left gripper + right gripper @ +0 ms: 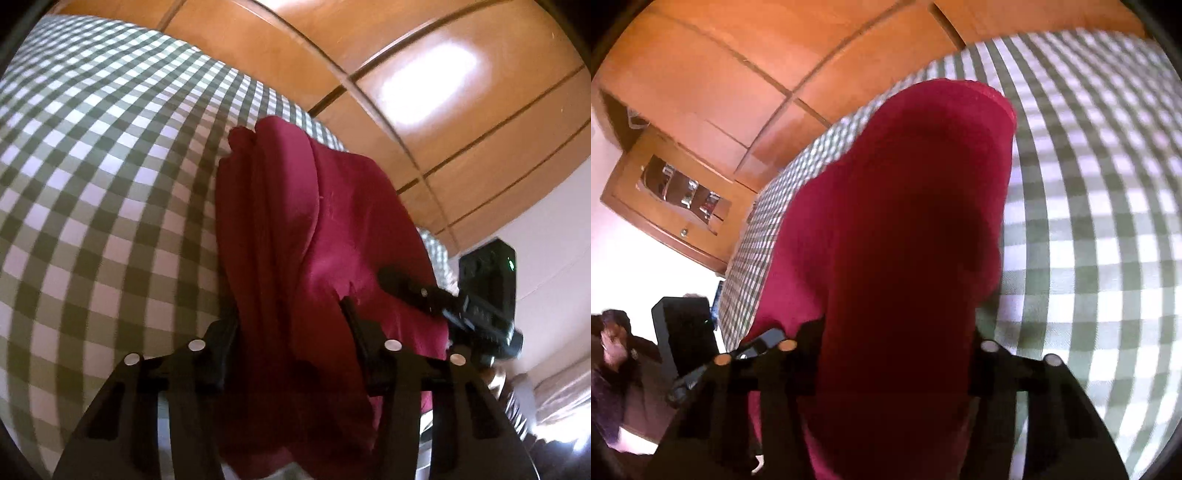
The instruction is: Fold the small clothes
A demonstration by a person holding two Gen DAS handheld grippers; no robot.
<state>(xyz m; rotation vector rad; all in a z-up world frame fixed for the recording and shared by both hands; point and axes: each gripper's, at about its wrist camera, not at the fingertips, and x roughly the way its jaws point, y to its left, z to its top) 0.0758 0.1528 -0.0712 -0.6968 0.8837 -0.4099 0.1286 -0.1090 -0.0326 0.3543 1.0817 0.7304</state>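
A dark red garment [314, 221] lies bunched near the edge of a bed with a green-and-white checked cover [92, 184]. My left gripper [290, 314] stands over its near end, jaws apart, with a thick fold of red cloth filling the gap. The right gripper's black finger [395, 278] rests on the cloth just to the right. In the right wrist view the garment [905, 184] runs forward from my right gripper [895, 332], whose jaws also stand apart with cloth between them. Shadow and cloth hide its pads. The checked cover [1089, 221] lies to the right.
Glossy wooden wardrobe doors [443, 92] stand behind the bed. A wooden bedside cabinet [672, 199] sits on the pale floor beyond the bed's edge. A person [613, 343] is at the lower left of the right wrist view.
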